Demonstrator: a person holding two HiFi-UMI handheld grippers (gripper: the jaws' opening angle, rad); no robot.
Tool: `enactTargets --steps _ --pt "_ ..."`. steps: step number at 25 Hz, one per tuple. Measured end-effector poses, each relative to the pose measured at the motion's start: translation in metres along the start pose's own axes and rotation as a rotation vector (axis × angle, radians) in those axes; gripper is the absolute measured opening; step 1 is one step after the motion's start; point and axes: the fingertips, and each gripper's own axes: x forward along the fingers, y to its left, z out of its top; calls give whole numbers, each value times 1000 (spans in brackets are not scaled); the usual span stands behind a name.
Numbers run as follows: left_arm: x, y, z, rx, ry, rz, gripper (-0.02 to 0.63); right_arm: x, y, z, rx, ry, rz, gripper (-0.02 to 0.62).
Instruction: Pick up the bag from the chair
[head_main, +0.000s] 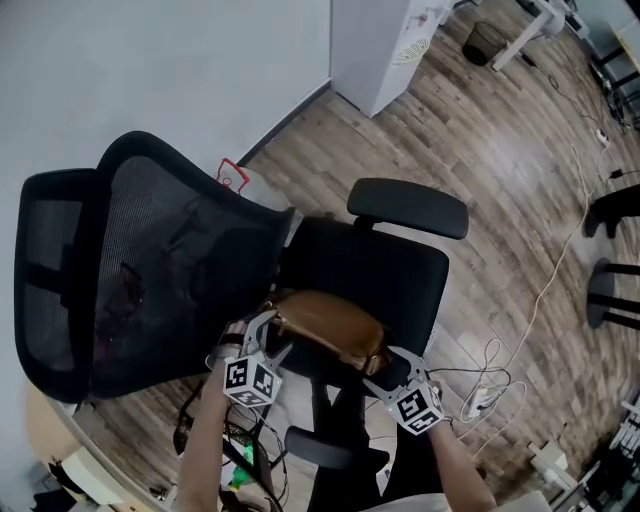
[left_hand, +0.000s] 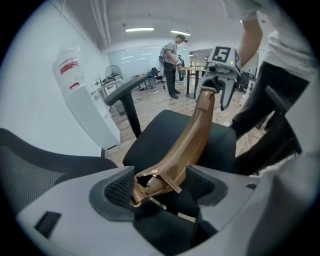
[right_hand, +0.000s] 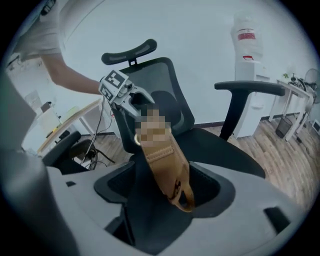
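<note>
The brown bag (head_main: 325, 322) lies sideways on the chair (head_main: 400, 275) seat, with one end by each gripper. The left gripper (head_main: 265, 335) is open around the zip end. The right gripper (head_main: 385, 362) is open around the other end. Neither squeezes it.

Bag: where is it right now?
Head view, lower centre: the brown bag is over the front of the chair seat, its ends between the fingers of the left gripper and right gripper.
</note>
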Motion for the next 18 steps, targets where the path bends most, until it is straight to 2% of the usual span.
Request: enactTargets --steps 2,4,8,13,15,18 --pt "10 1 -9 75 19 12 302 5 -4 -3 -39 19 -29 365" --pt "16 4 -11 129 30 28 313 10 -8 -3 -34 13 -41 370" --pt "19 10 -8 171 22 22 321 25 -9 0 -15 6 -47 396" --pt "8 33 -15 64 -25 69 330 45 -4 4 -49 11 -31 397" --pt "13 33 -23 43 -8 32 336 51 -4 3 -58 21 -36 397" --pt "29 26 -38 -6 32 -70 342 60 -8 0 -70 36 -67 385"
